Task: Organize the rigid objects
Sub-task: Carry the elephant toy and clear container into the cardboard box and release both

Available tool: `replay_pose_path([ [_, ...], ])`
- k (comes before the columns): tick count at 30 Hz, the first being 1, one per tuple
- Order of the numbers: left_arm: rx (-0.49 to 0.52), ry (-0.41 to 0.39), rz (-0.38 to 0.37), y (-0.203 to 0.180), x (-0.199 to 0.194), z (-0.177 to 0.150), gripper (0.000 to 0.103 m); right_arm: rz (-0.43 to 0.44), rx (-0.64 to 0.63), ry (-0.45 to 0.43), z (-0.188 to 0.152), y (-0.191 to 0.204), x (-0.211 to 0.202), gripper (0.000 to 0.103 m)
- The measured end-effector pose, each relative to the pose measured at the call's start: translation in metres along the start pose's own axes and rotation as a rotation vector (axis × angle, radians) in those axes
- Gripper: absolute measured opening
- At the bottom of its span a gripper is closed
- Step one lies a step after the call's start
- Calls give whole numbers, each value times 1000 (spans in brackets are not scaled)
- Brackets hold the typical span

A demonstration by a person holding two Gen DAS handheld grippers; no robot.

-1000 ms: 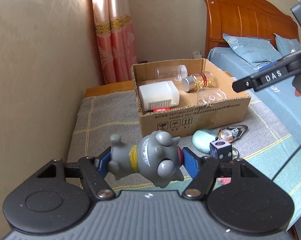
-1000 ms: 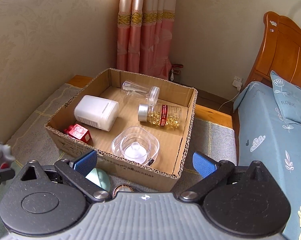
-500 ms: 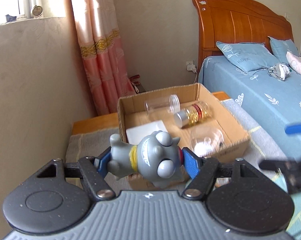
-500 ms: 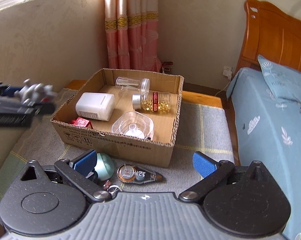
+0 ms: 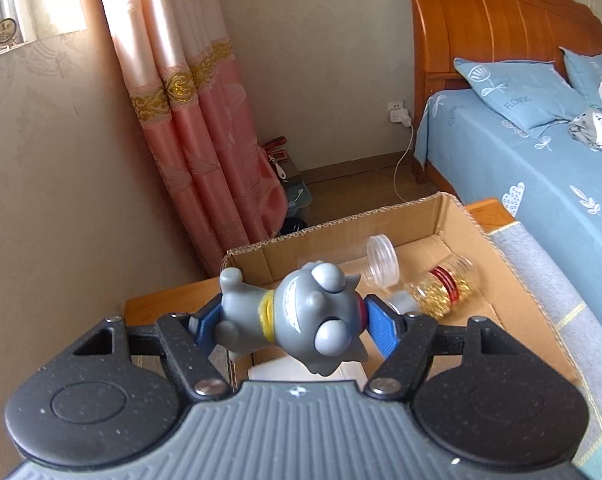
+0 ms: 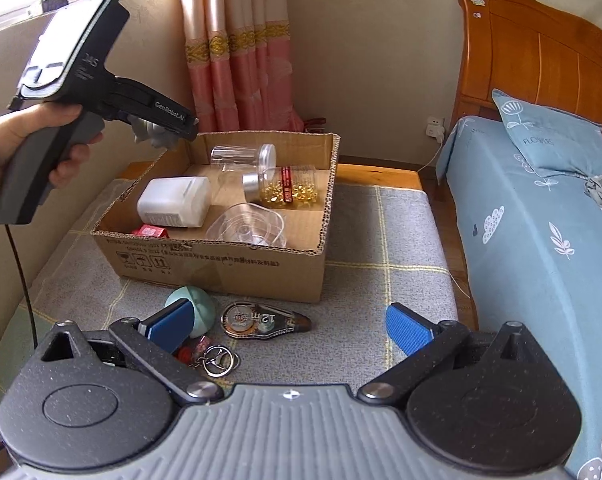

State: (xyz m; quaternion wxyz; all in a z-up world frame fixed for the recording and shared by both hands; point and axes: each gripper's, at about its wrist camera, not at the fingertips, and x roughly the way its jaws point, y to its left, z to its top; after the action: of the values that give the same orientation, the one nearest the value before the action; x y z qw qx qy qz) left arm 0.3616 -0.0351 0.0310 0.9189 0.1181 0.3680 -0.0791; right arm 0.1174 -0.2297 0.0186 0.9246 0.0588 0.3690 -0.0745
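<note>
My left gripper (image 5: 289,320) is shut on a grey toy figure (image 5: 297,320) with a yellow collar, held in the air above the near left corner of the cardboard box (image 5: 453,216). In the right wrist view the left gripper (image 6: 161,132) hovers over the box's (image 6: 221,264) left wall with the toy (image 6: 151,132) partly hidden. My right gripper (image 6: 289,324) is open and empty, low over the mat in front of the box. The box holds a white container (image 6: 173,202), a capsule bottle (image 6: 285,186), a clear jar (image 6: 241,156), a clear lid (image 6: 247,230) and a red block (image 6: 151,232).
On the grey checked mat (image 6: 381,248) in front of the box lie a teal round object (image 6: 199,308), a correction tape dispenser (image 6: 261,320) and a keyring (image 6: 217,360). A bed with a blue sheet (image 6: 541,240) is at the right. A wall and pink curtain (image 6: 237,60) stand behind.
My left gripper has carried the toy up and forward over the box's near left corner. My right gripper has drawn back and now faces the items on the mat.
</note>
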Motion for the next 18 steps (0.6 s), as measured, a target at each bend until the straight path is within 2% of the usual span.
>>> replay_pose_path([
  [3, -11, 3, 19, 1, 13, 5, 76, -3, 13, 1, 0, -6, 0, 103],
  [5, -33, -2, 51, 4, 18, 6, 97, -7, 18, 5, -1, -8, 1, 103],
  [6, -42, -5, 62, 4, 19, 4, 98, -5, 20, 7, -1, -9, 2, 103],
  [10, -53, -19, 29, 8, 10, -4, 98, 2, 27, 11, -1, -9, 3, 103],
  [18, -28, -47, 10, 8, -24, -16, 98, 14, 18, -9, -1, -2, -8, 103],
])
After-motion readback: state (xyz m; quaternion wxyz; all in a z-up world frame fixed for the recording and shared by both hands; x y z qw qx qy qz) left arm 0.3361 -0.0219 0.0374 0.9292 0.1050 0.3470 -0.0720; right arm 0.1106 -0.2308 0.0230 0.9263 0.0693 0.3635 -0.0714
